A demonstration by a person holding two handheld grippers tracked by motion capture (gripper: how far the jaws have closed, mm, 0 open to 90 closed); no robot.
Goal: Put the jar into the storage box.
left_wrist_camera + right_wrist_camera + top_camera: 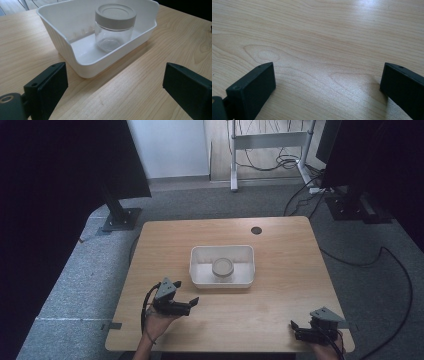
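Looks like an opening step, nothing grasped yet. Clear jar (114, 27) with grey lid (115, 12) upright inside white bin (62, 42) at mid worktop (280, 305). Left gripper (191, 302) just short of the bin's near corner, jaws spread wide, empty, aimed at the jar. Right gripper (296, 327) near the worktop's front right edge, equally wide, empty, over bare wood. Likely next: reaching over the bin wall to close on the jar.
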